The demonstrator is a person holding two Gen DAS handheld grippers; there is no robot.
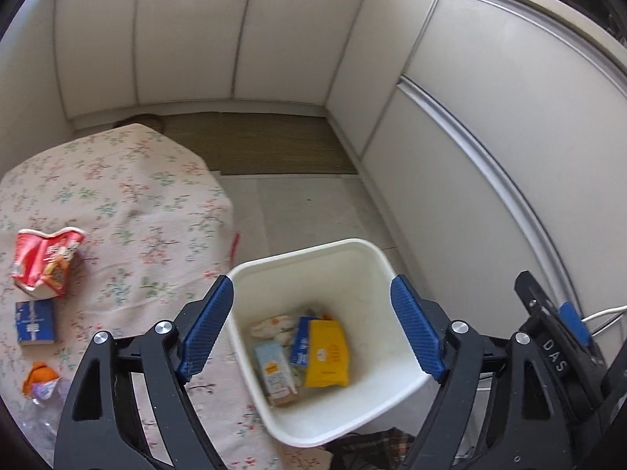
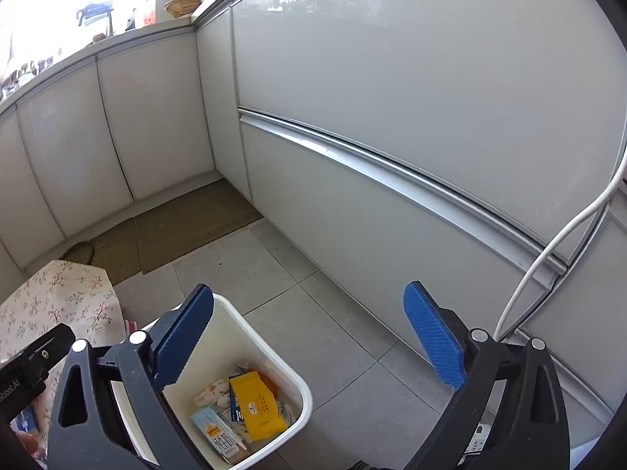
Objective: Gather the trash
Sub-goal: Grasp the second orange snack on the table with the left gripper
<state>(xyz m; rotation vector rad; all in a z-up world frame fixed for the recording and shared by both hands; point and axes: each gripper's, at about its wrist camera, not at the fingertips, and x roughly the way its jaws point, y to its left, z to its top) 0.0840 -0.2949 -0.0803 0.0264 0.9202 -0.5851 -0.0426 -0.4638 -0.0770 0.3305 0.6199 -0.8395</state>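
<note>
Both grippers spread, empty, above bin [image 1: 364,252].
Red wrapper [image 1: 45,262] lies left of left gripper [image 1: 311,325]; right gripper [image 2: 307,337] farther.

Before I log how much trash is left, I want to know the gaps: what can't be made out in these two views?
- Print on the yellow packet in the white bin: too small and blurred in both views.
- Orange and clear wrapper: cut off by the left wrist view's edge.
- Tablecloth trash: hidden in the right wrist view behind the gripper.
- Bin bottom: covered by trash.
</note>
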